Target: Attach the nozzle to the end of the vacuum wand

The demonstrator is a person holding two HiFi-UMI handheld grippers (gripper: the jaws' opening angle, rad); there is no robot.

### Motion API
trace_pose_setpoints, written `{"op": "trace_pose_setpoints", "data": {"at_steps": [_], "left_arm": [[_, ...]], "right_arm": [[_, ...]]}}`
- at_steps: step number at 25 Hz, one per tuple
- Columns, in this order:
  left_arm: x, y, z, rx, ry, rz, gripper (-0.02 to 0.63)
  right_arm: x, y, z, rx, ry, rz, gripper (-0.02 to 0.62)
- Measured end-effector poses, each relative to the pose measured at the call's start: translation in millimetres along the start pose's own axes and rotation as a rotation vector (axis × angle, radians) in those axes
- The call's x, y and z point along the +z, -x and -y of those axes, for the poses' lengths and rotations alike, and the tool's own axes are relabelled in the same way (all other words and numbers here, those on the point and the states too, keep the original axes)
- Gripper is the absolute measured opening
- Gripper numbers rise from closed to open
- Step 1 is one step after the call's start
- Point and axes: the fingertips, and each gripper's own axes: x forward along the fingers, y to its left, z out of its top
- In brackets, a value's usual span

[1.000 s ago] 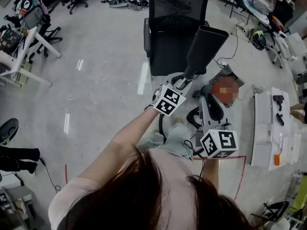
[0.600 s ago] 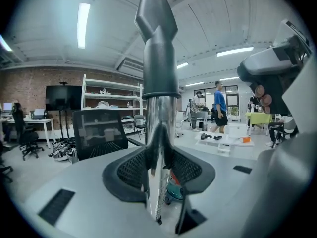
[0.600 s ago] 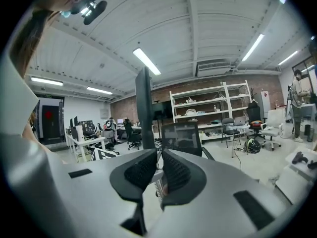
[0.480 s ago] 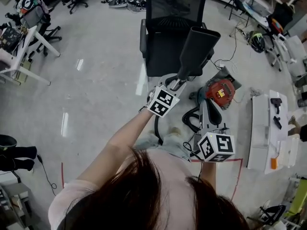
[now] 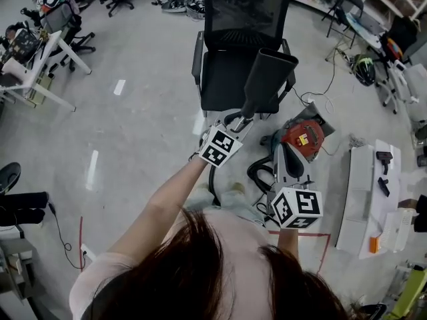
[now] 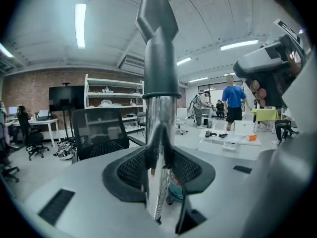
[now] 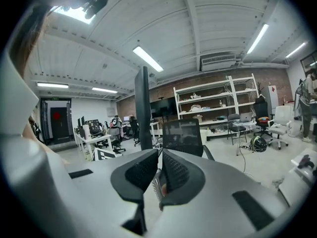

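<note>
A dark, wide nozzle (image 5: 269, 79) sits on the upper end of a chrome vacuum wand (image 5: 244, 117). In the left gripper view the nozzle (image 6: 157, 43) stands upright above the wand (image 6: 159, 128). My left gripper (image 5: 237, 123) is shut on the wand just below the nozzle's collar, its pads (image 6: 138, 165) pressed on the tube. To its right, my right gripper (image 5: 283, 153) hangs over the black hose (image 5: 257, 172). Its jaws have just been closing and now stand almost together (image 7: 159, 175). I see nothing held between them. The red vacuum body (image 5: 300, 137) lies on the floor beyond it.
A black mesh office chair (image 5: 240, 39) stands just behind the nozzle. A white bench (image 5: 363, 192) with small tools runs along the right. Desks and chairs (image 5: 27, 72) fill the far left. A person in blue (image 6: 233, 100) stands far off.
Both grippers have drifted slightly left and down in the head view. The wand and nozzle went along in the left one. The chair now sits lower in the picture.
</note>
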Motion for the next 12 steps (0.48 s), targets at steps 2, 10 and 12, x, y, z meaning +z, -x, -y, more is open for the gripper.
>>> {"op": "trace_pose_setpoints", "data": {"at_steps": [2,10,12], "left_arm": [[1,-6,3,0.008,0.001,-0.001,0.155],[10,-14,12,0.046,-0.011,-0.014,0.156],[10,-16,13,0.053,-0.012,-0.015,0.156]], "right_arm": [[-1,0,8,0.013,-0.003,-0.008,0.046],[-6,4,35,0.033,-0.013,-0.030,0.037],[-8,4,40,0.038,-0.013,-0.036,0.035]]}}
